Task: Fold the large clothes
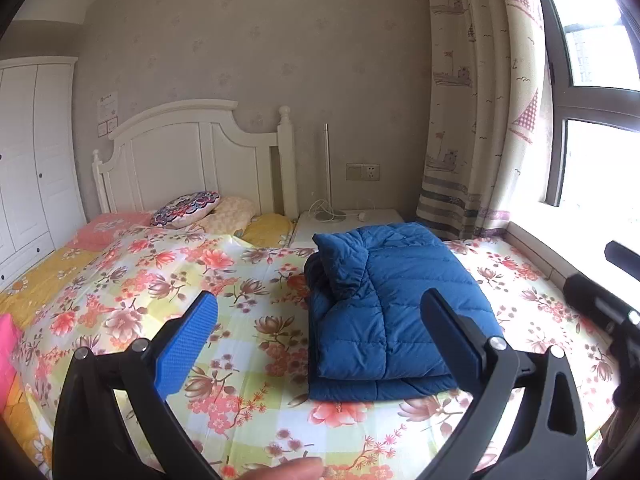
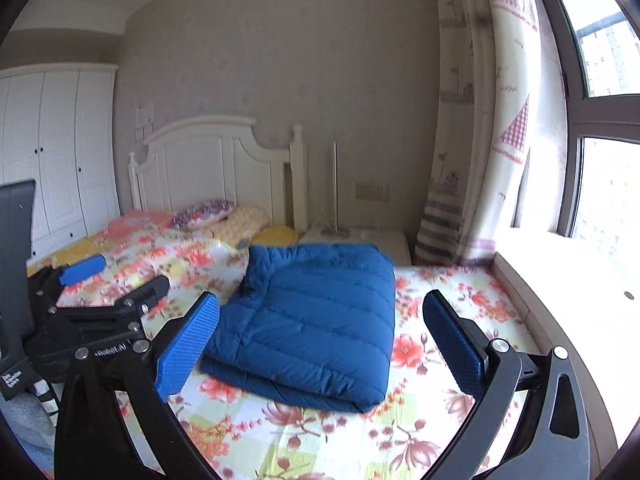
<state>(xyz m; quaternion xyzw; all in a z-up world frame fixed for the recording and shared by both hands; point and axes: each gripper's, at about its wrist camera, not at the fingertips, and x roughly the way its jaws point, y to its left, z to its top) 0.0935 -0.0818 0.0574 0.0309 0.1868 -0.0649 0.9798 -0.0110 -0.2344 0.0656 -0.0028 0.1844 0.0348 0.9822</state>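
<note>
Bed (image 1: 248,360), floral sheet: blue quilted jacket (image 1: 396,312) folded at 1 o'clock, soft, puffy, likely light, grip layered edges; left tongs (image 1: 320,340) and right tongs (image 2: 322,344) wide open, empty.

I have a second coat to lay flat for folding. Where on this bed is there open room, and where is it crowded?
The widest free patch is the floral bedspread left of the folded blue quilted jacket, running towards the near edge. A narrower strip lies between the jacket and the window ledge. The head end is crowded with the round patterned cushion and pillows.
</note>
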